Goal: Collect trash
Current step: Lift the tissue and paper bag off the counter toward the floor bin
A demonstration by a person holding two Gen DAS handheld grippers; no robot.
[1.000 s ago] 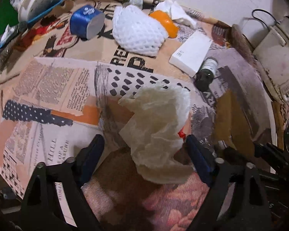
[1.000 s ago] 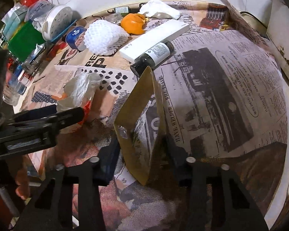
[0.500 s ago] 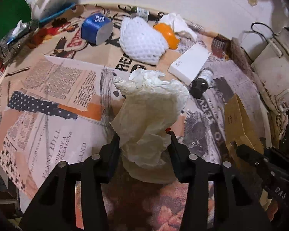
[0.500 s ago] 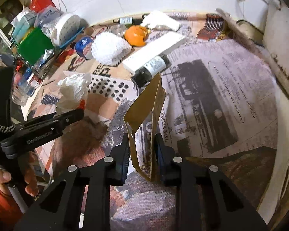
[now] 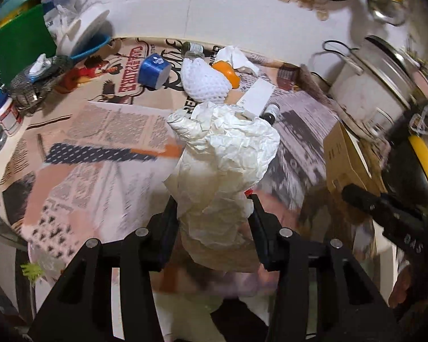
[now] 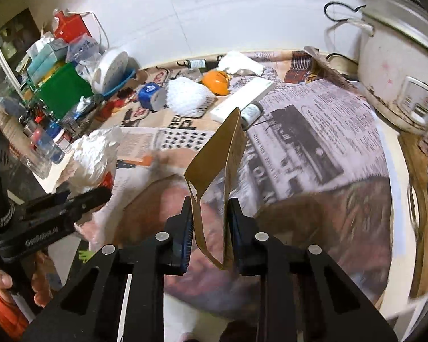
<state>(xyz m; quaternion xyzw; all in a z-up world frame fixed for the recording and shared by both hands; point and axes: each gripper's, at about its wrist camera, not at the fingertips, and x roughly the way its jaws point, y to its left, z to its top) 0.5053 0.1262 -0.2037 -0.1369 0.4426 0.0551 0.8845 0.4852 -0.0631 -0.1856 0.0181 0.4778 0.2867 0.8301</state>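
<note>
Closest in, the left gripper (image 5: 212, 213) is clamped on a crumpled white wrapper (image 5: 225, 154), which stands up between its fingers clear of the newspaper-covered table (image 5: 100, 154). The right gripper (image 6: 209, 222) pinches a flattened brown cardboard carton (image 6: 216, 165), pads pressing both its faces, and the carton is likewise off the table. Both sets of jaws have just been closing, each onto its piece, and each now stands narrow around what it holds. So two pieces of trash appear picked up, but no bin shows in either view, so dropping them off is not yet done.

Farther back, more likely trash lies on the table: a long white box (image 6: 242, 97) with a small dark bottle (image 6: 251, 112) touching it, a white foam fruit net (image 6: 189, 97), an orange peel (image 6: 216, 81) and a crumpled tissue (image 6: 239, 62) near the wall. A blue tub (image 6: 151, 95) lies on its side beside the net; whether it counts as trash I cannot tell
</note>
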